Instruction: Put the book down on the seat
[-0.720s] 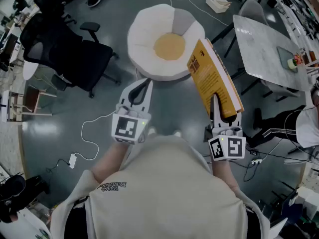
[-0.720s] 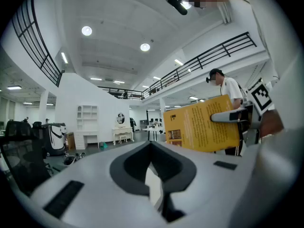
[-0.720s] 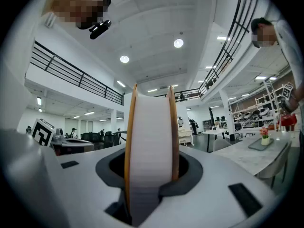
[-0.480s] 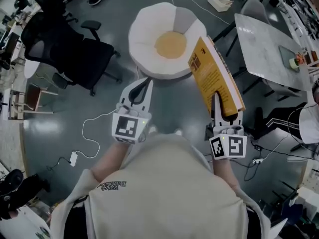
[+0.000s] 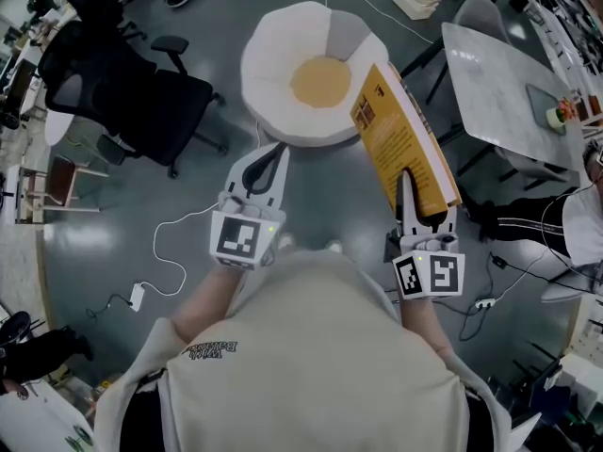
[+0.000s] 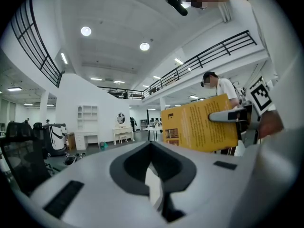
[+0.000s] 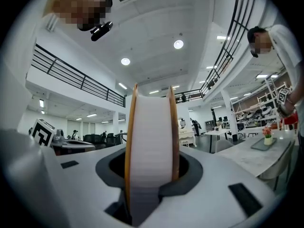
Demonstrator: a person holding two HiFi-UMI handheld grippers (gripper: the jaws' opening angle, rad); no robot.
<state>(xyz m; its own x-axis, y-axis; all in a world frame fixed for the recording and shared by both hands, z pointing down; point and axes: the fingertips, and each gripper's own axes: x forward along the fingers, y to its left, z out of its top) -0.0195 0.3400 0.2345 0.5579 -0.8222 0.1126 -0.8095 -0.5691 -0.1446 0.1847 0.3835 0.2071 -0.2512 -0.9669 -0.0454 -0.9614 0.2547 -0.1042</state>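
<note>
A thick yellow book (image 5: 403,139) stands on edge, tilted, with my right gripper (image 5: 413,194) shut on its lower end. Its white page edges (image 7: 149,141) fill the space between the jaws in the right gripper view. The seat (image 5: 316,69), a round white floor chair with a yellow cushion, lies on the floor ahead, and the book's top corner overlaps its right rim in the head view. My left gripper (image 5: 268,163) hovers over the floor just short of the seat, shut, with nothing in it. From the left gripper view (image 6: 152,146) the book's cover (image 6: 199,122) shows at the right.
A black office chair (image 5: 132,92) stands to the left of the seat. A marble table (image 5: 499,83) and a person (image 5: 551,229) are at the right. A white cable with an adapter (image 5: 138,299) trails over the grey floor. A white box (image 5: 412,3) lies beyond the seat.
The book's top has drifted a little up and left, toward the seat. Both grippers stay almost where they were. The person's legs at the right have shifted.
</note>
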